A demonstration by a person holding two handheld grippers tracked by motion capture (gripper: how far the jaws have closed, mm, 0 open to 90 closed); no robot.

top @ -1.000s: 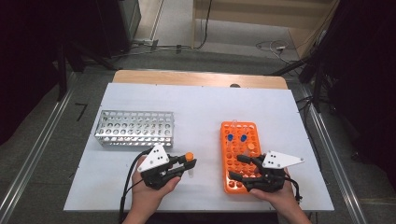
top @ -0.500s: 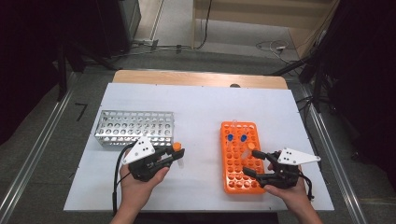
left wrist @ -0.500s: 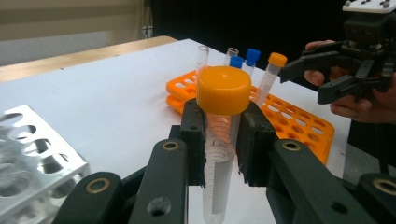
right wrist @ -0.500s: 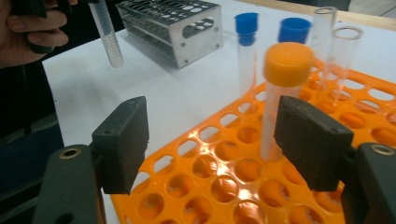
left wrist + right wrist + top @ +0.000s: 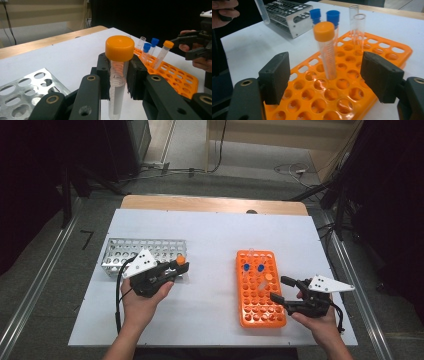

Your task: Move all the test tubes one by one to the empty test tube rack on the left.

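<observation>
The orange-capped tube (image 5: 117, 75) in our left gripper (image 5: 176, 268) is a clear plastic tube with printed graduations and a broad orange screw cap, clamped upright between the two black jaws just below the cap. From the high view we see it held just above the white table (image 5: 210, 240), at the near right corner of the metal rack (image 5: 135, 252). Our right gripper (image 5: 280, 289) hangs with jaws spread wide over the near right edge of the orange rack (image 5: 260, 312), holding nothing. The right gripper view shows what the high view blurs: a second orange-capped tube (image 5: 325, 50) leaning in the orange rack, two blue-capped tubes (image 5: 324, 15) and two uncapped clear tubes (image 5: 357, 27) beyond it.
</observation>
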